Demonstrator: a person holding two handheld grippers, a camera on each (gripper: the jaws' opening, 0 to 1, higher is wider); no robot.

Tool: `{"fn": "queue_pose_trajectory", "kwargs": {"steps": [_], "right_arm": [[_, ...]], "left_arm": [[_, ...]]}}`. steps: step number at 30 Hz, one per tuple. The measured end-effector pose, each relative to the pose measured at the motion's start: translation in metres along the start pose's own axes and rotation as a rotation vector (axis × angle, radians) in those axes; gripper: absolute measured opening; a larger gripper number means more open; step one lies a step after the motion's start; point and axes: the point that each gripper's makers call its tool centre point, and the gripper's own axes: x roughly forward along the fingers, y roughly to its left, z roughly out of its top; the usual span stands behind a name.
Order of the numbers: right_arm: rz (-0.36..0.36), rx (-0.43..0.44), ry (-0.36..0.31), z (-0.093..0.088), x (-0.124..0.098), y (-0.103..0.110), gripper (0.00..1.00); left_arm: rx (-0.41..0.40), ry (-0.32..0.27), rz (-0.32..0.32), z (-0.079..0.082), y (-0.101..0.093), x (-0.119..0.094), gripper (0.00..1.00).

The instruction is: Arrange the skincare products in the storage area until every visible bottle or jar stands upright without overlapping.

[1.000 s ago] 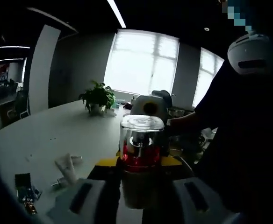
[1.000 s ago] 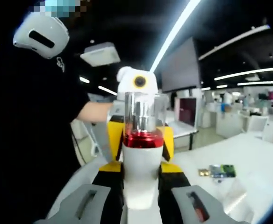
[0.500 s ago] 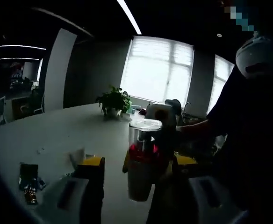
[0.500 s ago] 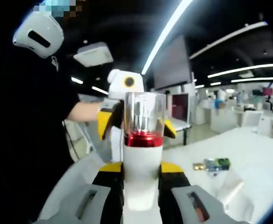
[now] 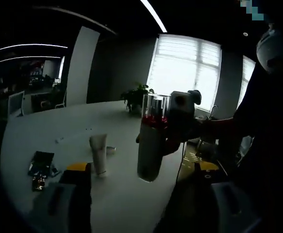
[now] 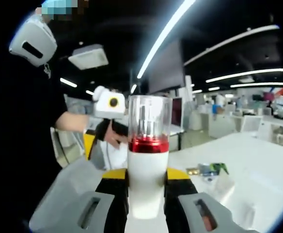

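The right gripper (image 6: 146, 196) has its jaws closed on the white body of the pump bottle (image 6: 147, 160), holding it upright in the air above the white table (image 6: 258, 170), probably so it can be set down standing. The left gripper (image 5: 141, 206) has its jaws wide apart and holds nothing. On the table a white tube (image 5: 99, 154) stands on its cap beside small sachets (image 5: 40, 167).
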Motion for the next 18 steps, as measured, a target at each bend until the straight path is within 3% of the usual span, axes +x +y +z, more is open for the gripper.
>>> {"fn": "queue_pose_trajectory", "kwargs": {"steps": [11,18], "right_arm": [[-0.051,-0.008,0.0,-0.003,-0.005,-0.012,0.18],[-0.064,-0.025,0.004,-0.006,-0.006,-0.014,0.18]], "left_arm": [[-0.015,-0.007,0.117,-0.023,0.017,-0.01,0.95],[-0.01,0.025,0.16,-0.038,0.021,-0.016,0.99]]}}
